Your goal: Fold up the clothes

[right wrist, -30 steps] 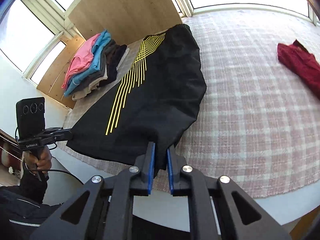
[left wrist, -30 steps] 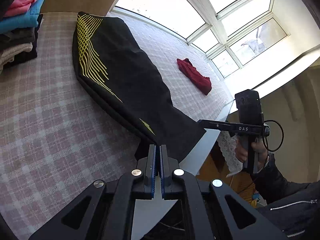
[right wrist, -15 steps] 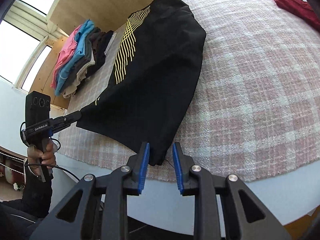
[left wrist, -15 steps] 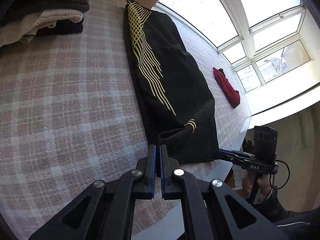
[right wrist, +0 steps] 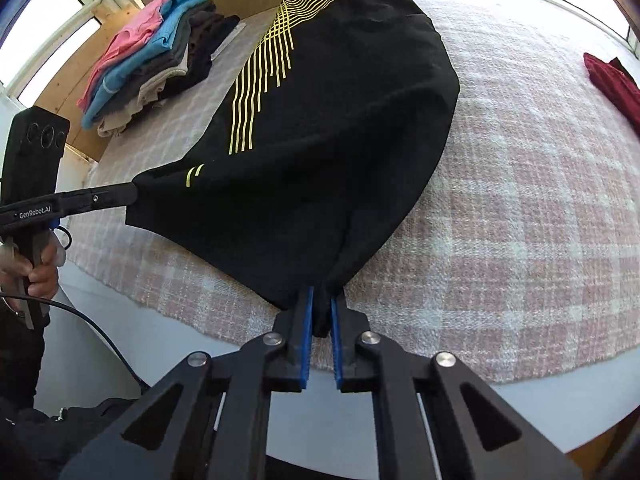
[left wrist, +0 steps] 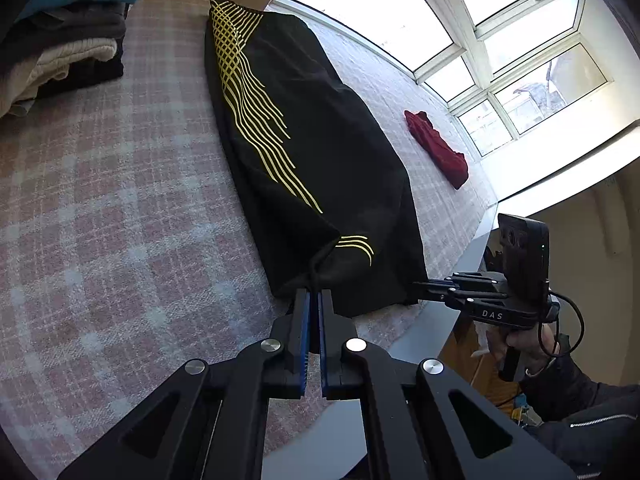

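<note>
A black garment [left wrist: 320, 152] with yellow line print lies lengthwise on the pink plaid tablecloth [left wrist: 100, 220]. Its near hem is stretched between the two grippers at the table's front edge. My left gripper [left wrist: 314, 294] is shut on one hem corner, where the cloth bunches between its blue pads. In the right wrist view the garment [right wrist: 340, 120] runs away from my right gripper [right wrist: 322, 296]. Its jaws are closing, with the other hem corner pinched between the pads. Each gripper also shows in the other's view: the right gripper [left wrist: 416, 286] and the left gripper [right wrist: 134, 192].
A stack of folded clothes [right wrist: 152, 60] in pink, blue, grey and beige sits at the far left corner by a wooden panel. A crumpled red garment [left wrist: 436, 148] lies far right near the windows. The white table edge [right wrist: 400, 400] runs just below the grippers.
Both grippers have come down and the black garment now lies flatter on the cloth. The right jaws, wider half a second ago, have closed on the hem corner.
</note>
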The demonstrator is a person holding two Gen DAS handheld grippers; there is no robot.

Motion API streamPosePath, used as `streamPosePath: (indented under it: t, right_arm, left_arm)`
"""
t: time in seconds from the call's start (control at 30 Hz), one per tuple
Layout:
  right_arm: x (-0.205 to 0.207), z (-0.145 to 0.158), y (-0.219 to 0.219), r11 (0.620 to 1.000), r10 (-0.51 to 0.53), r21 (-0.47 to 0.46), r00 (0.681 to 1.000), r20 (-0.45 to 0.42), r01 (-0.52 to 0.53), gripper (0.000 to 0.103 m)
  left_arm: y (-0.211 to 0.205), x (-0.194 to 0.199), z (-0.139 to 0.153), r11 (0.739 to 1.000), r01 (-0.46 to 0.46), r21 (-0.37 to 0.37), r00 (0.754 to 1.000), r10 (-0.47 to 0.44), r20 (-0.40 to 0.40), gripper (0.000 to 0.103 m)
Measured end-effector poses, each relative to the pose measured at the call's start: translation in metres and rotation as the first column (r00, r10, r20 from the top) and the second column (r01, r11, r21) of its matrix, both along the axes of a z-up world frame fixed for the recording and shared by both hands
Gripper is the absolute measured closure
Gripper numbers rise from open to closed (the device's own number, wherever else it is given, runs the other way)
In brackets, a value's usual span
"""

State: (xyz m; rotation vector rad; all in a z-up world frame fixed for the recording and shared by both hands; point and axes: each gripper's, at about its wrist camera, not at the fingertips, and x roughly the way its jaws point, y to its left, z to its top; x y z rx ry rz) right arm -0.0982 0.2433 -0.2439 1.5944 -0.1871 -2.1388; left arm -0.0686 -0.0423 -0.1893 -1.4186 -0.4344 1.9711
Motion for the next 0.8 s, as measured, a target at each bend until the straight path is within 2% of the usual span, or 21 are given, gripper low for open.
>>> streamPosePath:
  t: [0.07, 0.17, 0.33, 0.4, 0.43, 0.47, 0.5, 0.63, 0.73, 0.8]
  right_arm:
    - [-0.002, -0.001, 0.012, 0.999, -0.007, -0.049, 0.999, 0.040, 0.009, 0.097]
    - [-0.001, 0.020, 0.031, 0.992, -0.007, -0.123, 0.999, 0.041, 0.012, 0.097]
    - [-0.001, 0.067, 0.053, 0.992, 0.007, -0.126, 1.000, -0.001, -0.007, 0.098]
    - [0.002, 0.081, 0.058, 0.992, 0.020, -0.122, 1.000, -0.005, -0.021, 0.098]
    - [0.003, 0.087, 0.061, 0.992, 0.027, -0.119, 1.000, -0.007, -0.028, 0.098]
    - [0.004, 0.090, 0.060, 0.996, 0.033, -0.083, 0.999, -0.019, -0.034, 0.098]
    - [0.004, 0.087, 0.059, 0.998, 0.037, -0.055, 0.999, -0.018, -0.038, 0.098]
    - [-0.002, 0.060, 0.055, 0.999, 0.034, -0.013, 0.999, 0.023, -0.034, 0.098]
    - [-0.003, 0.038, 0.056, 0.999, 0.034, -0.031, 0.997, 0.075, -0.032, 0.098]
    - [-0.001, 0.030, 0.058, 0.999, 0.035, -0.022, 0.996, 0.084, -0.033, 0.098]
  left_arm:
    - [0.002, 0.004, 0.012, 1.000, 0.017, 0.023, 1.000, -0.016, -0.022, 0.101]
    - [0.006, 0.011, 0.039, 0.997, 0.049, 0.054, 0.996, -0.045, -0.075, 0.101]
    - [0.017, 0.032, 0.077, 0.988, 0.117, 0.100, 0.987, -0.105, -0.125, 0.101]
    - [0.027, 0.042, 0.081, 0.984, 0.163, 0.075, 0.979, -0.151, -0.139, 0.101]
    - [0.033, 0.046, 0.078, 0.984, 0.174, 0.021, 0.974, -0.169, -0.151, 0.098]
    - [0.037, 0.048, 0.070, 0.983, 0.179, -0.026, 0.974, -0.181, -0.140, 0.101]
    - [0.040, 0.048, 0.058, 0.984, 0.176, -0.042, 0.978, -0.179, -0.106, 0.101]
    - [0.045, 0.041, 0.013, 0.989, 0.135, -0.062, 0.991, -0.135, 0.005, 0.101]
    - [0.052, 0.028, -0.008, 0.996, 0.080, -0.037, 0.995, -0.077, 0.067, 0.093]
    - [0.062, 0.023, -0.016, 0.996, 0.081, -0.040, 0.993, -0.077, 0.094, 0.093]
